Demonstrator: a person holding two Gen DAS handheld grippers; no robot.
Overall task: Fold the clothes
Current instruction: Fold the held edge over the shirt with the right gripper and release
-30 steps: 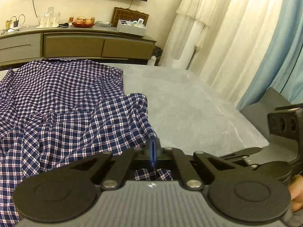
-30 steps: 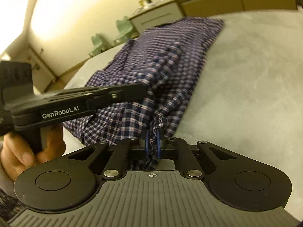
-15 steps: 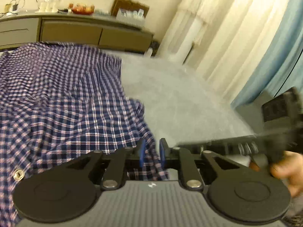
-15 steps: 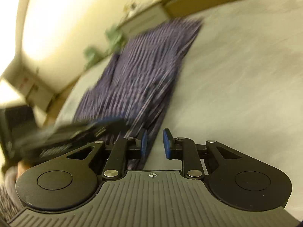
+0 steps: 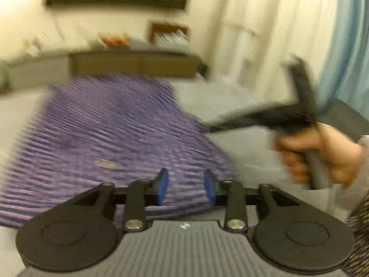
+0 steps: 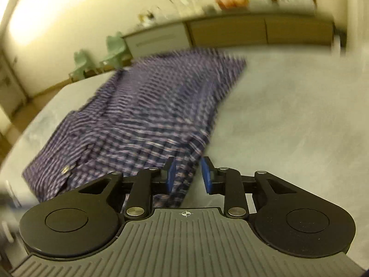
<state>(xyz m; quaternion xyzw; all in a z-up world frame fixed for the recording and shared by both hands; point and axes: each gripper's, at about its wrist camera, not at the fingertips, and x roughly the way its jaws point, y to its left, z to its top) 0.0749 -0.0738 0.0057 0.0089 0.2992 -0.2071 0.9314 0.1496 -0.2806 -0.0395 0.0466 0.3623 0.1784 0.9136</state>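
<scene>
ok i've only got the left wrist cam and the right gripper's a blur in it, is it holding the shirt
Observer: No. The right gripper has just been opening. Its pads stand apart, and the shirt edge shows in the gap, not pinched.
Operator: anything past the shirt's far left side
Observer: Two green chairs stand beyond it.

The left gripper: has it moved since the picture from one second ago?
Yes. The left gripper has pulled back from the checked shirt; the cabinet now sits lower in its view. Its jaws have just been opening, gripping nothing.
</scene>
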